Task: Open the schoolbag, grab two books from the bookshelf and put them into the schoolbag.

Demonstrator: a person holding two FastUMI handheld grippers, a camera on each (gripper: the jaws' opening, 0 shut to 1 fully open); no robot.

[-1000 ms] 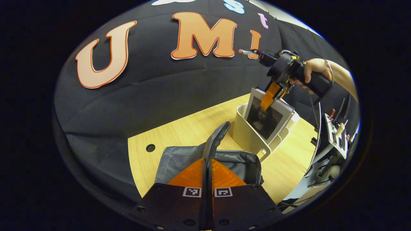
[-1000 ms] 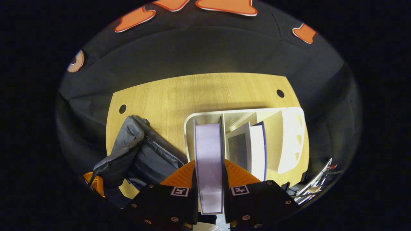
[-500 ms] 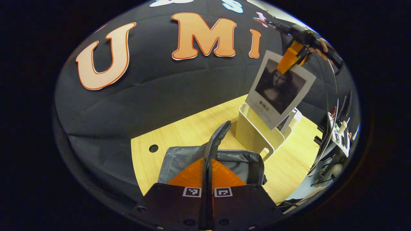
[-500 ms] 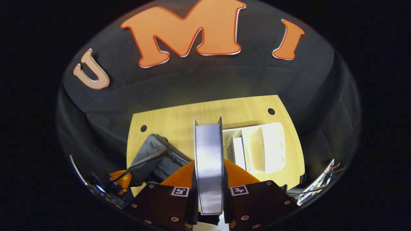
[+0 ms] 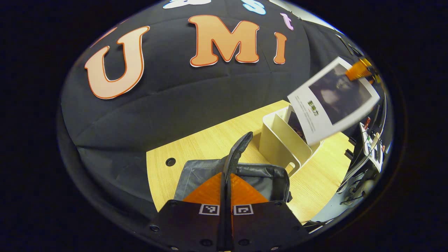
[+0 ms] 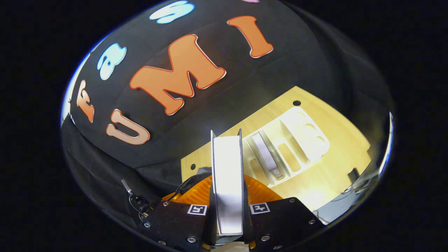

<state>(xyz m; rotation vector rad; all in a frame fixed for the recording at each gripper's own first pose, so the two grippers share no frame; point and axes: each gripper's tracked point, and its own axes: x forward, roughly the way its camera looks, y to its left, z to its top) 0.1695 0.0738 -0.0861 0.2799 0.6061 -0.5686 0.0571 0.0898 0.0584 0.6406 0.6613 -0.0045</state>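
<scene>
Right gripper view: the right gripper has its jaws closed on a book, edge-on between them, long axis running straight ahead.
Left gripper view: the left gripper has its jaws closed on the handle of the grey schoolbag, holding it up.
Book position: lifted clear of the white bookshelf, high and to the right of the bag.
Second book: standing in a bookshelf slot.
Bag: on the bench, just left of the bookshelf; whether its top is open I cannot tell.
Key relation: the bag lies below and left of the held book, so the right hand should likely swing it over and lower it end-first.
</scene>
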